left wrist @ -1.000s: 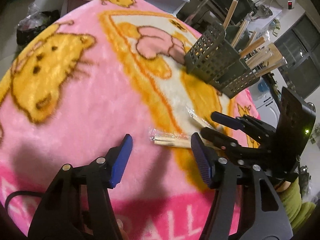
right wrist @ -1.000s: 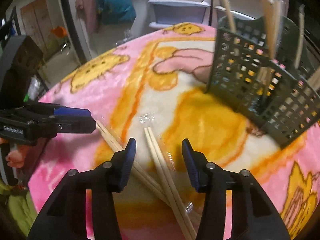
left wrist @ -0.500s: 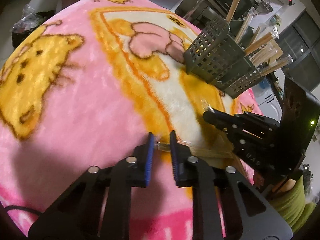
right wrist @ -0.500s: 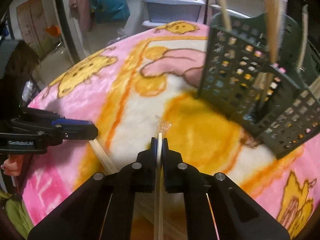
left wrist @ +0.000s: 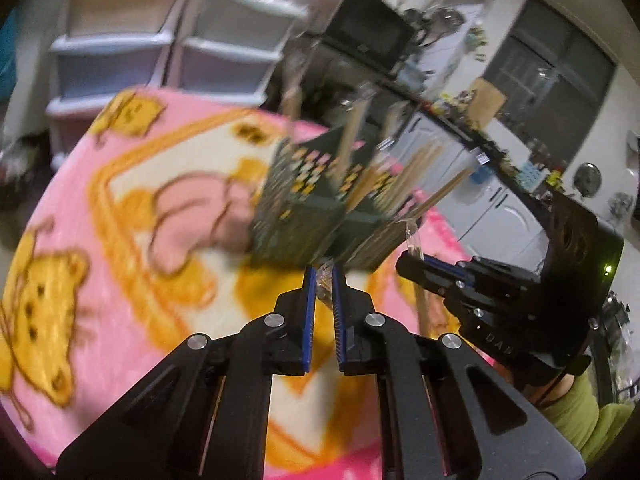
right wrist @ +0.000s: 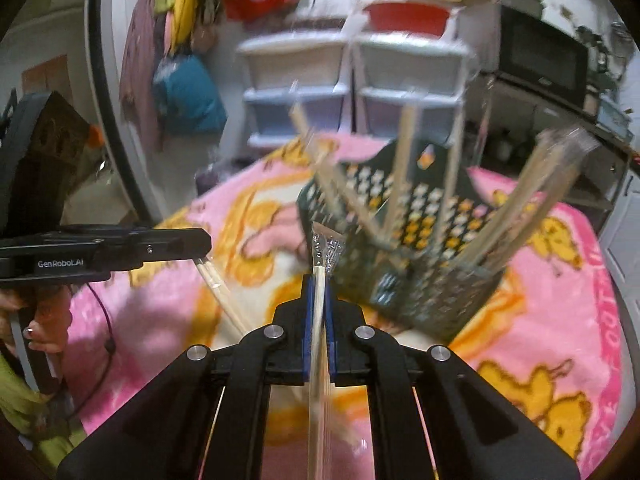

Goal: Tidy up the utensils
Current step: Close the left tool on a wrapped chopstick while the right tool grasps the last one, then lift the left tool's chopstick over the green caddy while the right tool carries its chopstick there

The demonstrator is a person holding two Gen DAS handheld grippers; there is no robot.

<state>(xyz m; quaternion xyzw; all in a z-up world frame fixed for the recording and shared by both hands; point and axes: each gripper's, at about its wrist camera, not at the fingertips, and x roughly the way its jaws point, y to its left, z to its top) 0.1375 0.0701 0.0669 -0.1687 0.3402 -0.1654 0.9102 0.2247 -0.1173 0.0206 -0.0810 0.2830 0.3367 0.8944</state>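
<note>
My left gripper (left wrist: 323,276) is shut on a plastic-wrapped pair of chopsticks (left wrist: 324,285), lifted off the pink blanket (left wrist: 120,280). My right gripper (right wrist: 319,280) is shut on another wrapped pair of chopsticks (right wrist: 320,320), its wrapper tip sticking up past the jaws. The dark green mesh utensil holder (left wrist: 304,216) stands just beyond both grippers and holds several wrapped chopsticks; it also shows in the right wrist view (right wrist: 420,252). The right gripper appears in the left wrist view (left wrist: 416,264), the left gripper in the right wrist view (right wrist: 200,240), chopsticks (right wrist: 220,292) hanging from it.
Plastic drawer units (left wrist: 168,40) stand behind the table. A microwave (right wrist: 540,60) sits on a counter at the right. Kitchen cabinets (left wrist: 500,208) lie beyond the holder. The blanket-covered table edge curves away on the left.
Both grippers closed on chopstick pairs lying on the blanket, then lifted them and tilted up toward the mesh holder. The view is blurred from the motion.
</note>
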